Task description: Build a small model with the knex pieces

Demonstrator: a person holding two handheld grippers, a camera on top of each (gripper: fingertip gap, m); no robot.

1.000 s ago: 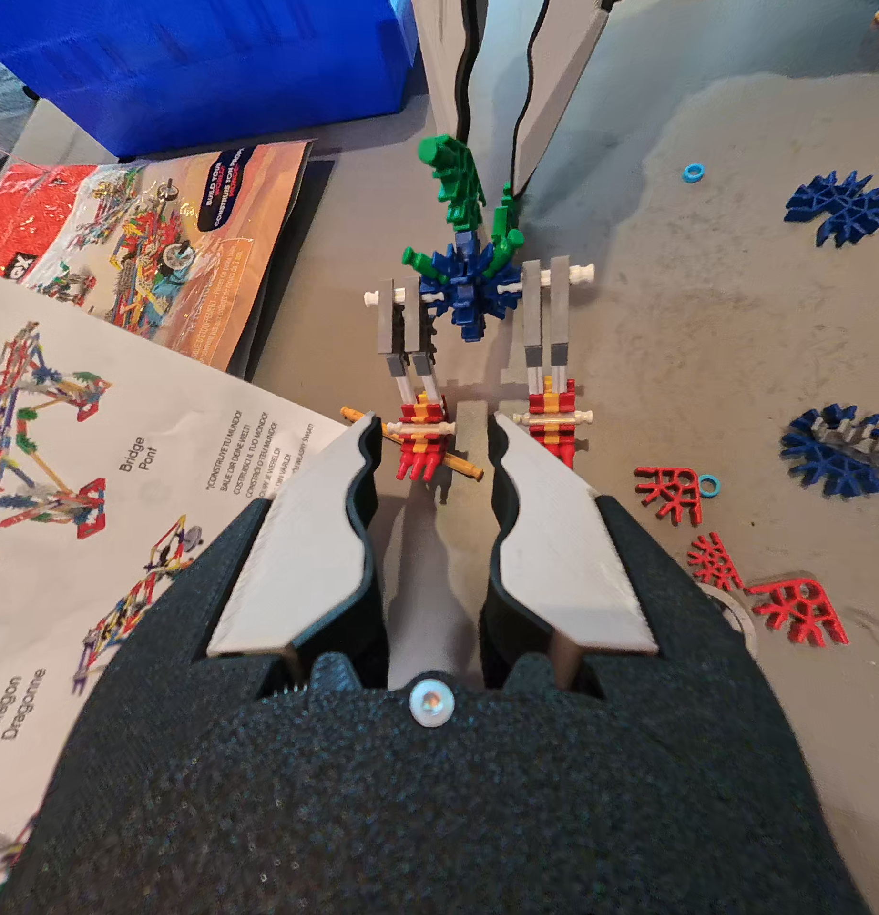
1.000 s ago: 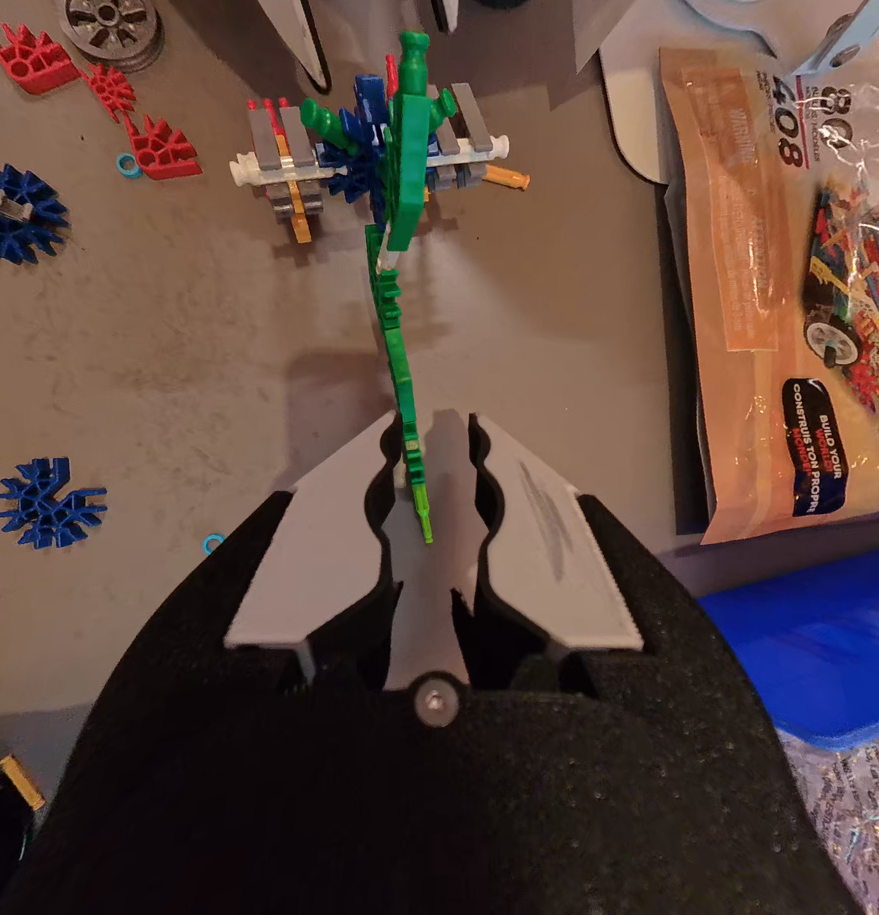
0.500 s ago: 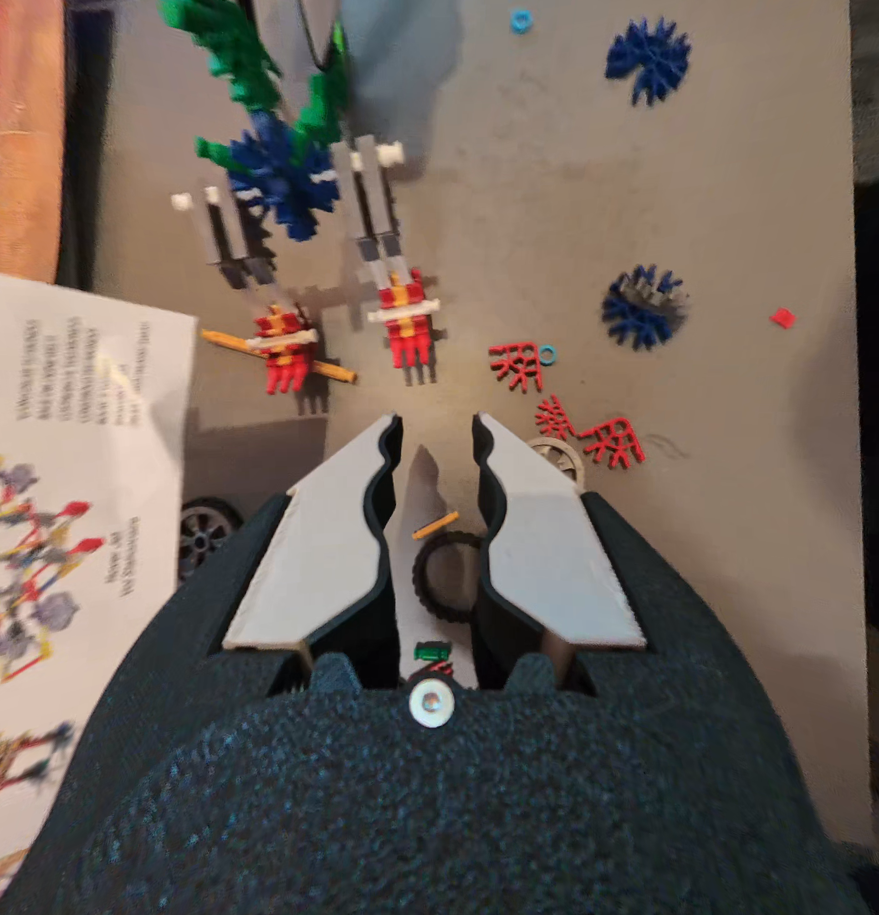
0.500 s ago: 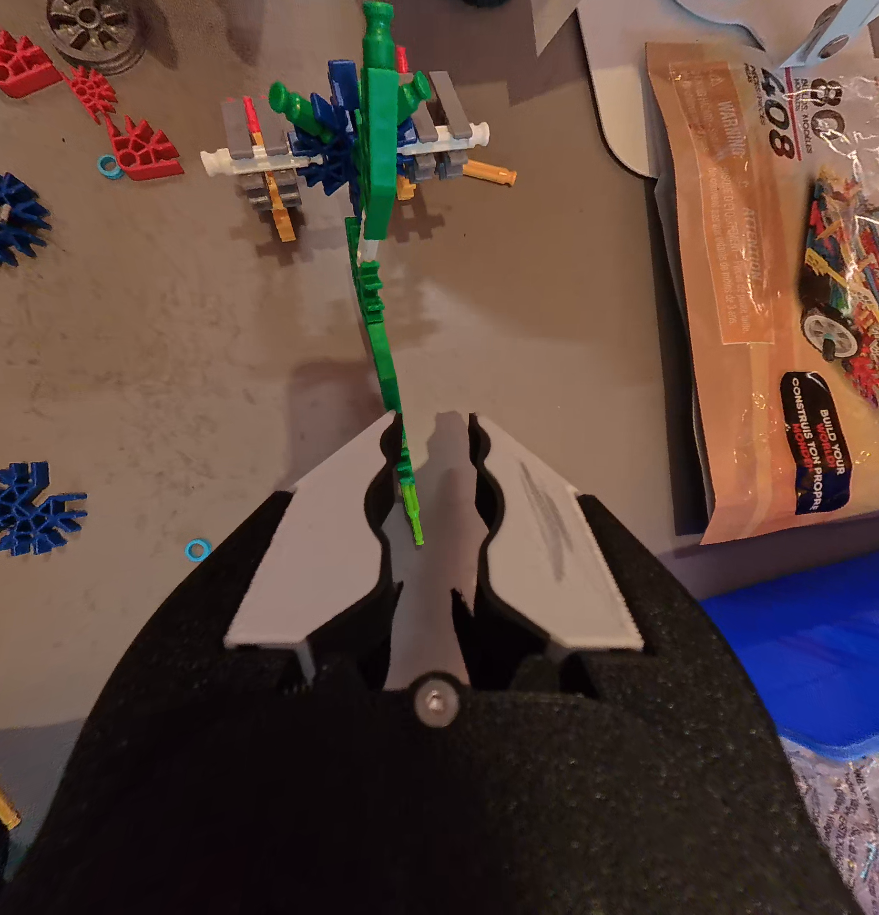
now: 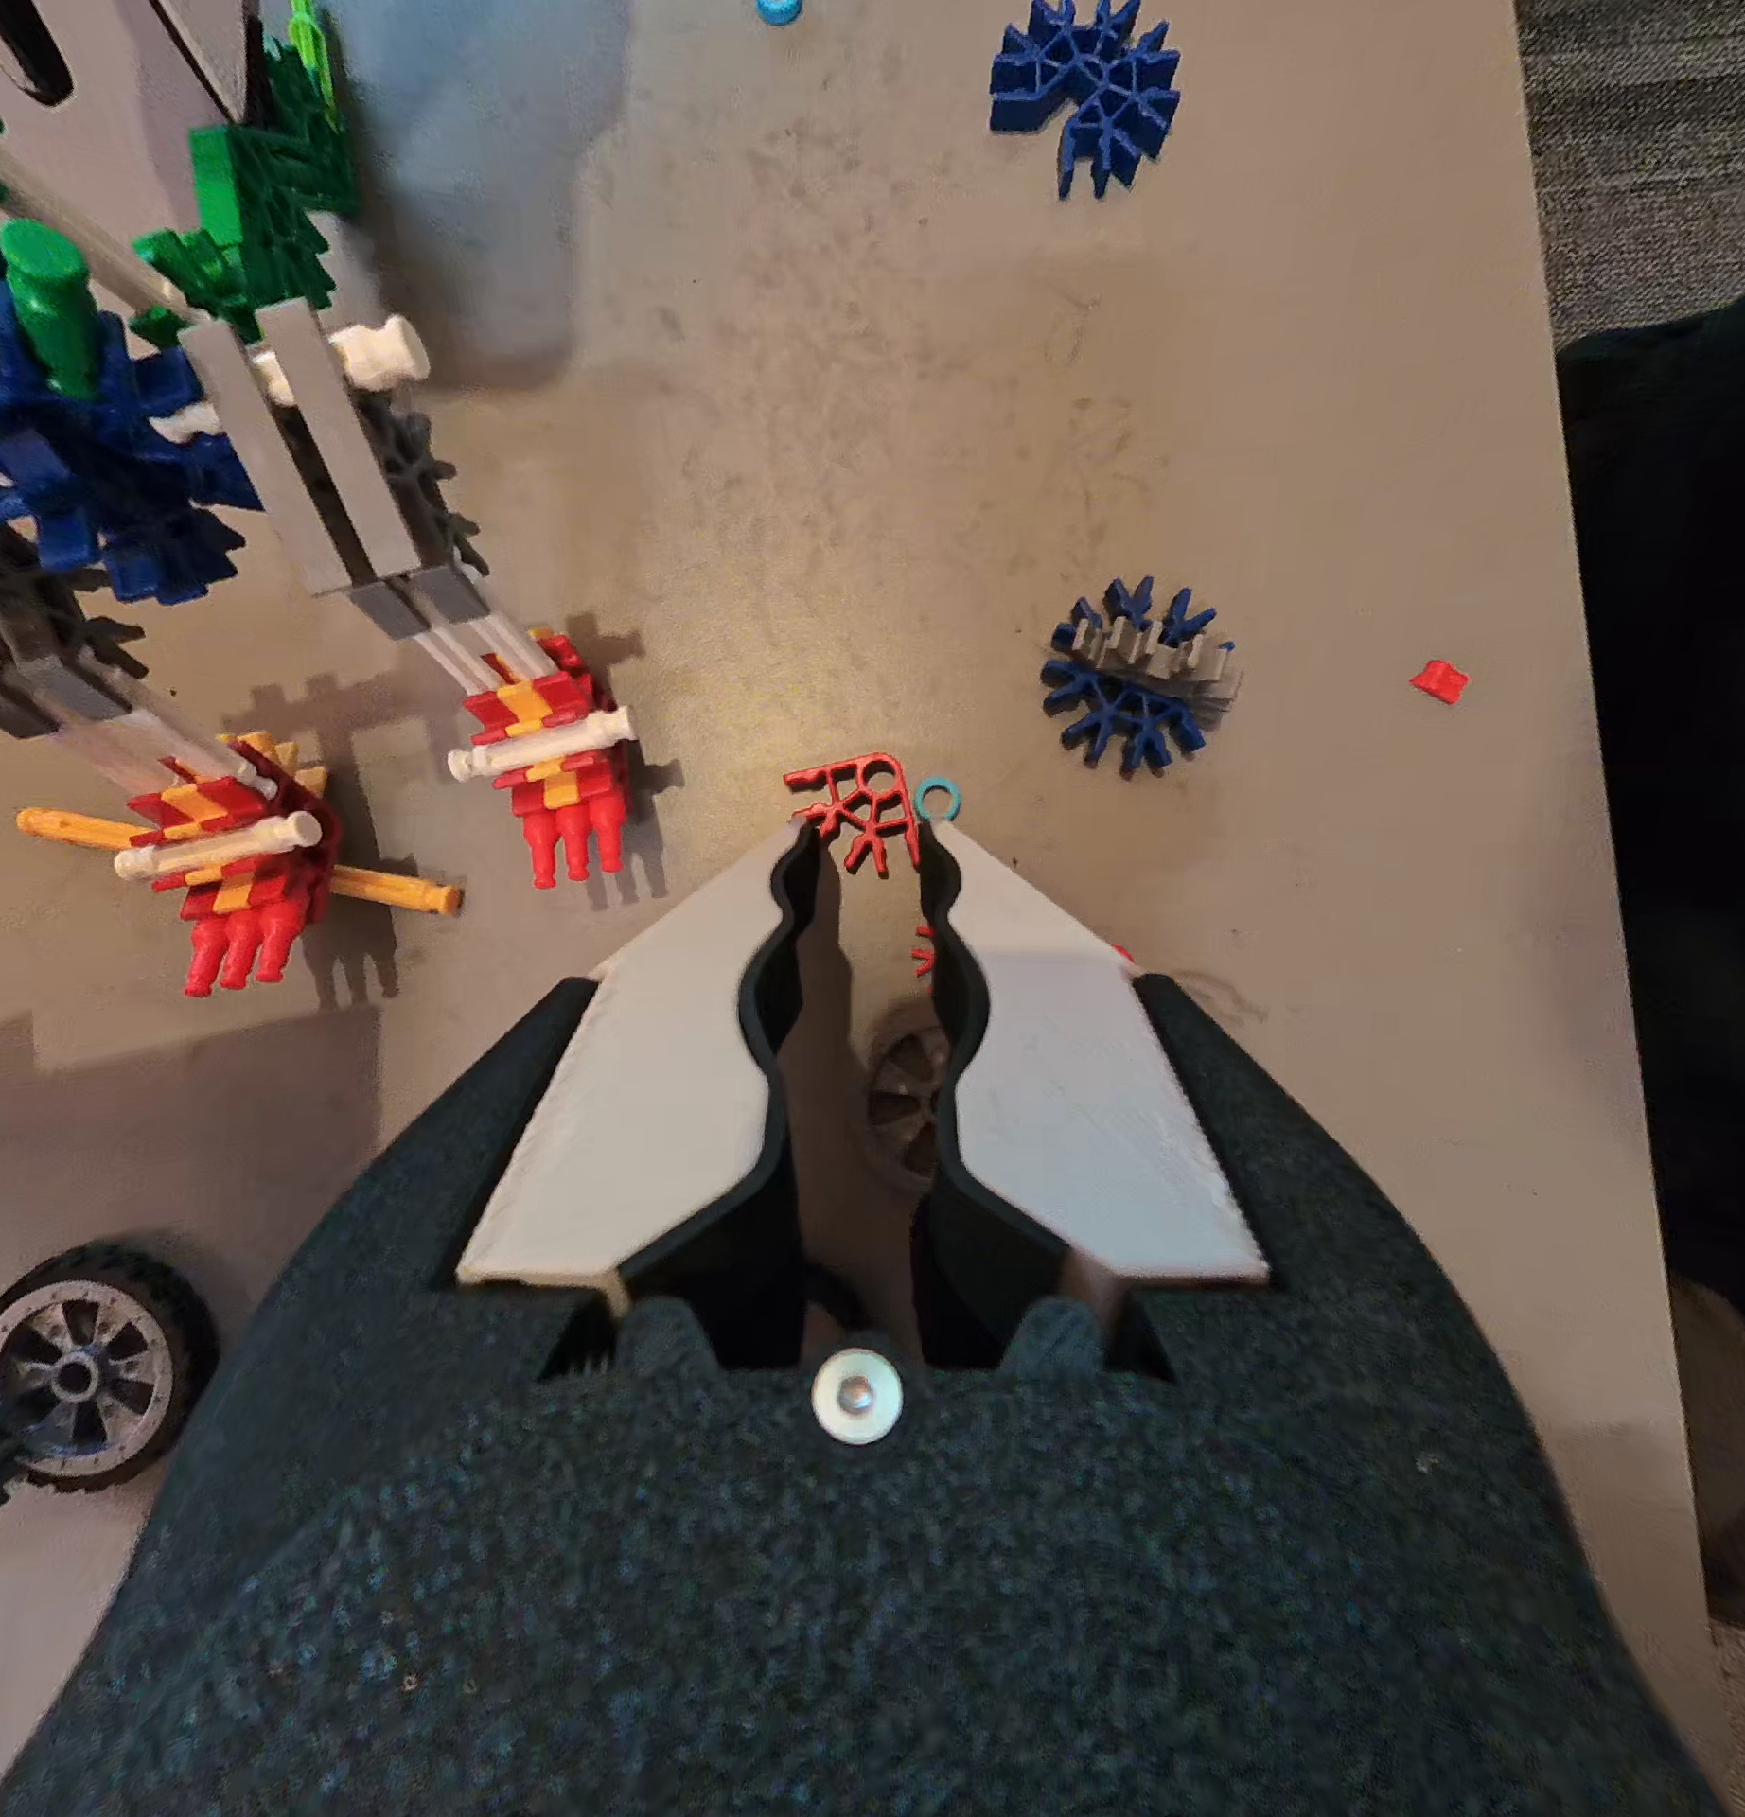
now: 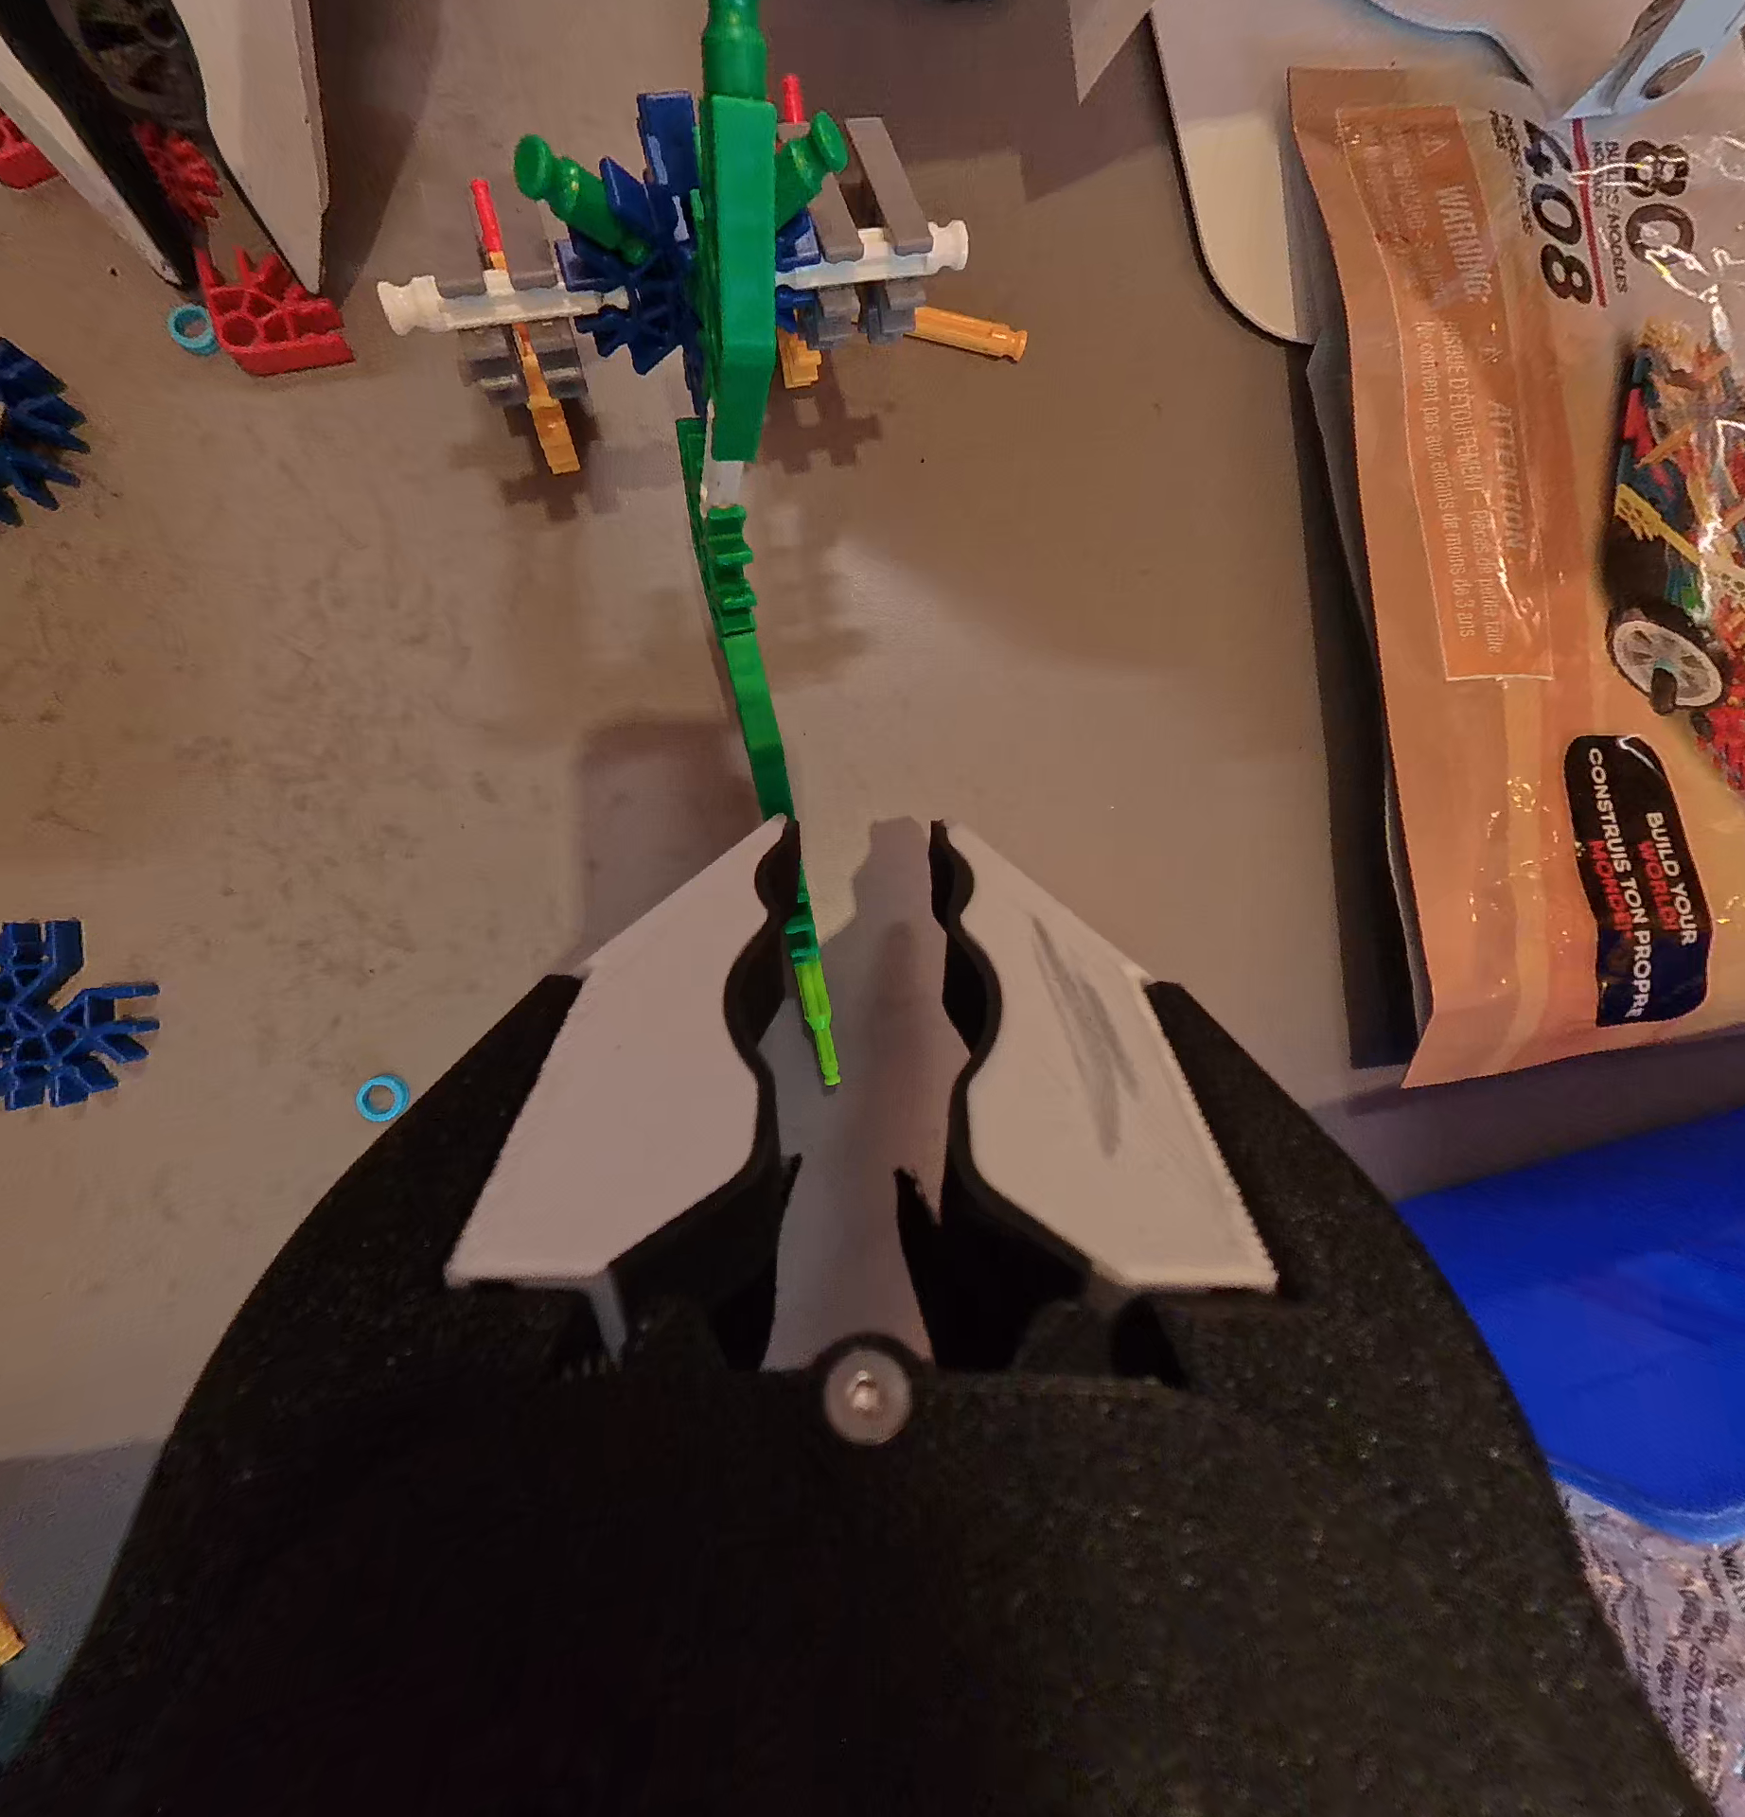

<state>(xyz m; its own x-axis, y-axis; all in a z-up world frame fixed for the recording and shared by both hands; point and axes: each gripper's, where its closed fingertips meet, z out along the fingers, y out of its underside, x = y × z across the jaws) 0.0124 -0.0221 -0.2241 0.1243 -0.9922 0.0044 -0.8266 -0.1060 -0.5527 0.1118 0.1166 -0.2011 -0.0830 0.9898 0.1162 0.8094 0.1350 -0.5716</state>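
Note:
My left gripper (image 5: 861, 836) is low over the table, its tips touching both sides of a flat red connector (image 5: 864, 801) that lies there; the jaws stand narrowly apart at its width. It also shows in the right wrist view (image 6: 249, 265), over the same connector (image 6: 279, 320). My right gripper (image 6: 859, 836) is open. A tall green stalk (image 6: 751, 669) rises from the rod-and-connector model (image 6: 672, 285), and its light green rod tip (image 6: 817, 1023) sits between the jaws against the left pad. The model is at the upper left in the left wrist view (image 5: 338, 472).
A teal ring (image 5: 935, 796) lies beside the red connector and a grey hub (image 5: 903, 1091) under my left fingers. Blue connectors (image 5: 1134, 678) (image 5: 1085, 88) and a tyred wheel (image 5: 77, 1367) lie around. A parts bag (image 6: 1537, 492) and a blue box (image 6: 1616, 1298) are on the right. Spacing between my two grippers at the tips: around 20 centimeters. The grey hub (image 5: 903, 1091) is about 5 centimeters from my left fingertips and 20 centimeters from my right.
My left gripper moved right, away from the model, dropped to the red connector and narrowed its jaws onto it. My right gripper stayed by the green stalk, still open.

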